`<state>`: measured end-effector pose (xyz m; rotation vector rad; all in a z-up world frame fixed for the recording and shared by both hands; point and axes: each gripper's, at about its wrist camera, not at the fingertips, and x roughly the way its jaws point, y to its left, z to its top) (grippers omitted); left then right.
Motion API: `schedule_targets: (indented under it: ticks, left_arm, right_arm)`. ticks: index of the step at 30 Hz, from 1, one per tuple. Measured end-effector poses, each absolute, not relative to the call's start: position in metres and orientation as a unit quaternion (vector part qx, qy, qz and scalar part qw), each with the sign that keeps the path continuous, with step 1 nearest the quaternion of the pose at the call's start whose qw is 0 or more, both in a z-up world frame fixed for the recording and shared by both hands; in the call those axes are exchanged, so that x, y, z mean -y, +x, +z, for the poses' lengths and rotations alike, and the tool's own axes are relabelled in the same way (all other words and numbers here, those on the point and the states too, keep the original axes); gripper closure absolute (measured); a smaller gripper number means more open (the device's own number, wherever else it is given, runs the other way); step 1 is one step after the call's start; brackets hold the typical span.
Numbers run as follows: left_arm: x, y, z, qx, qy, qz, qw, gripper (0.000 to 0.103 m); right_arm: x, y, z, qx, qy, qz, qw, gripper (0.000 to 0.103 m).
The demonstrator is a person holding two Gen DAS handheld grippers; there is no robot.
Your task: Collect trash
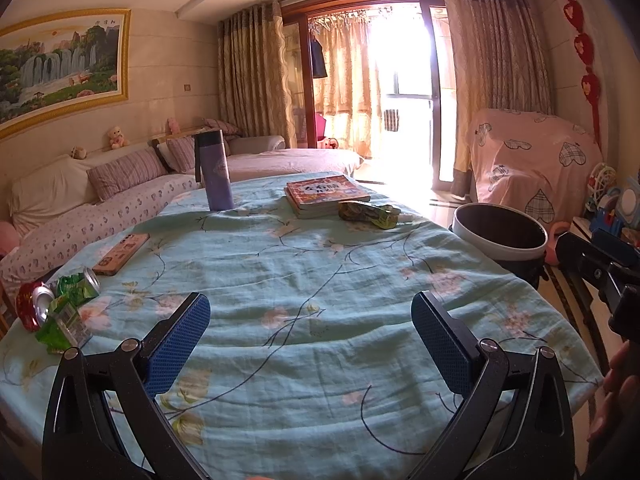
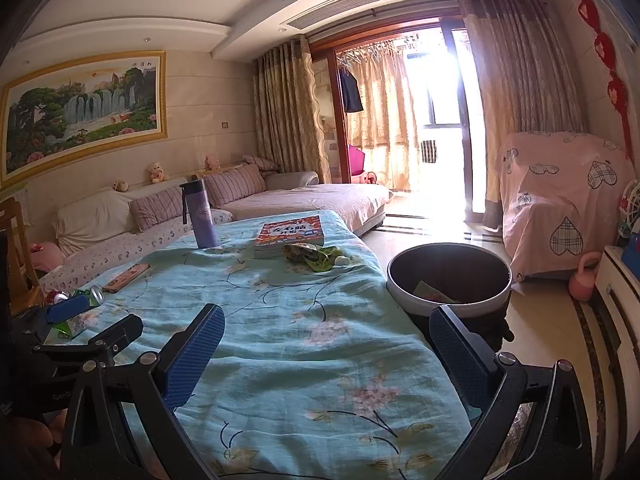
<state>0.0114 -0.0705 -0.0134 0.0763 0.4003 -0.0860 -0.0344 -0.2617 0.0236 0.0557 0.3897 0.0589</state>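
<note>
Two crushed cans (image 1: 60, 296), purple bottle (image 1: 215, 172), books (image 1: 326, 194), bin (image 1: 500, 236) beside table (image 1: 320, 264)

Turquoise floral tablecloth (image 1: 320, 272) (purple bottle (image 1: 216, 172))

A table (image 1: 320, 360) under a light-blue floral cloth bears a purple bottle (image 1: 216, 172), stacked books (image 1: 324, 194), a crumpled wrapper (image 1: 366, 214), a wooden block (image 1: 121, 254), crushed cans (image 1: 38, 306) and a green carton (image 1: 66, 322).
</note>
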Motion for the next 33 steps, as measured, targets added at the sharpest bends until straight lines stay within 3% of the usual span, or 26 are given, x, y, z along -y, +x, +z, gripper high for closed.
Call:
schedule_targets:
  ticks: [33]
  left_arm:
    - [0.073, 0.017, -0.0147, -0.208, 0.039, -0.048, 0.976, 0.0]
  right_arm:
    - [0.2645, -0.0351, 0.0263, -0.197, 0.038, 0.034, 0.979, 0.0]
